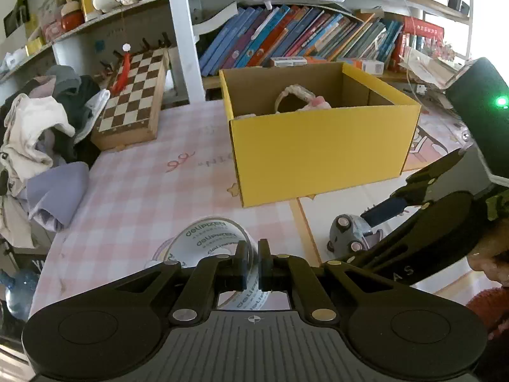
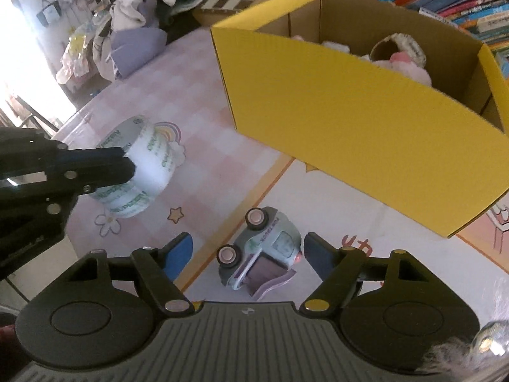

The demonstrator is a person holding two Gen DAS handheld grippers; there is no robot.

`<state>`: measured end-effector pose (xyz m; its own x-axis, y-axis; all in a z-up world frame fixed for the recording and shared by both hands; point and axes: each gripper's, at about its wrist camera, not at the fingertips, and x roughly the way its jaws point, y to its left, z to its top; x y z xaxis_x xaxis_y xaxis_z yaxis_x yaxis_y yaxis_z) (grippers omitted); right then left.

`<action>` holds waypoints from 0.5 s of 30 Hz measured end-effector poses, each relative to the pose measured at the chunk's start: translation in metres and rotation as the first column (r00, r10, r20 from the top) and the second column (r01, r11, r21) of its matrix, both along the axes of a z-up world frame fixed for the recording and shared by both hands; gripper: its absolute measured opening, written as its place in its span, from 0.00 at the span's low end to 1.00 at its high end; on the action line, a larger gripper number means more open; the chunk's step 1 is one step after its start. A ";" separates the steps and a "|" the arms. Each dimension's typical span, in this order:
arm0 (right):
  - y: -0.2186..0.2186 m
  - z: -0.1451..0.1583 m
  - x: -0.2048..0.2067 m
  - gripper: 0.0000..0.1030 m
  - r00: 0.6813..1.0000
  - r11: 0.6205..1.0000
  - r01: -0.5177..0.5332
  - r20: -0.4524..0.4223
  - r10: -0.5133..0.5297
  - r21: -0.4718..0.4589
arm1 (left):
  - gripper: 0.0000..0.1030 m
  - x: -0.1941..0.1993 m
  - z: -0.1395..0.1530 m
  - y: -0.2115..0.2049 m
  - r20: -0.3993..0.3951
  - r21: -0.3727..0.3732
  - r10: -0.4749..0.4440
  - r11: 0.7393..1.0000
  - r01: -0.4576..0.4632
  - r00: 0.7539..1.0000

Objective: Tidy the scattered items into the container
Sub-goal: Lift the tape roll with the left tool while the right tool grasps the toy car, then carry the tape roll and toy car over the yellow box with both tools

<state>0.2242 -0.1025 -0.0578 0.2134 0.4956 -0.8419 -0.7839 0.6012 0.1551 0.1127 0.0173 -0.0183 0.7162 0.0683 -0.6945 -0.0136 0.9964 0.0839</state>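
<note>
Pink checked tablecloth (image 1: pixel 152 184), bookshelf beyond. Held a tape roll (image 1: pixel 216 242) by its wall in the clamped left gripper (image 1: pixel 254 267): light, stiff, slick, near-left of the yellow box (image 1: pixel 318 146). Straddled a toy car (image 2: pixel 259 248), tipped on its side, with the parted right gripper (image 2: pixel 248 254); probably hard plastic, best pinched across the body.

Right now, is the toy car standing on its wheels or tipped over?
Tipped over. The toy car lies on its side on the mat, its two pink wheels facing sideways and up, between the right gripper's open fingers.
</note>
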 end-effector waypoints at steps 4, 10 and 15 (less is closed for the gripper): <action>0.002 -0.005 0.002 0.62 1.000 1.000 0.012 -0.015 -0.012 -0.022 | 0.04 0.001 -0.001 -0.001 -0.006 0.001 -0.012 1.000 0.012 1.000; -0.004 -0.005 0.001 0.50 1.000 1.000 0.026 -0.014 -0.026 -0.016 | 0.04 0.003 -0.002 -0.003 -0.013 -0.007 -0.039 0.999 0.039 0.999; -0.016 0.006 -0.002 0.50 0.999 0.999 0.043 0.015 -0.044 0.027 | 0.04 0.005 0.000 -0.006 0.003 -0.009 -0.072 0.997 0.072 0.997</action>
